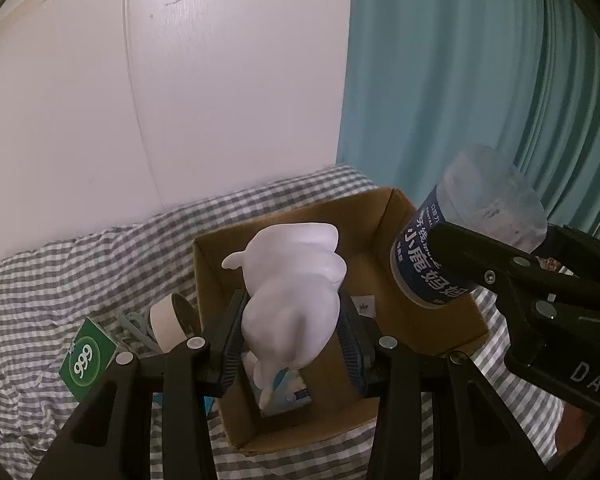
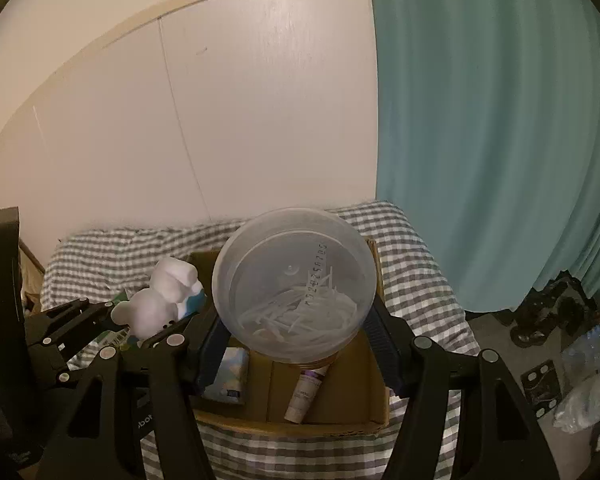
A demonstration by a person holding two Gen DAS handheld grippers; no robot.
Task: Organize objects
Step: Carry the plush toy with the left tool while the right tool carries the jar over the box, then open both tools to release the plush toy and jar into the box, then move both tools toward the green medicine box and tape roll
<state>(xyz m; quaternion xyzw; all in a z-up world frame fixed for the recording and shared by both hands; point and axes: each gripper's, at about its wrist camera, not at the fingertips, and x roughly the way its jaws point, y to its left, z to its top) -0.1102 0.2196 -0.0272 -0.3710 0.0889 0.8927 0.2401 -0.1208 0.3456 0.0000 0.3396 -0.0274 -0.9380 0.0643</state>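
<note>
Left wrist view: left gripper clamps a white figurine over the box on the bed; right gripper squeezes a jar. Tissues and tube already boxed; tape and green packet remain outside.

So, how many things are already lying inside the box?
2, maybe more hidden: a tissue pack on the left of the box floor and a tube near the middle.
</note>
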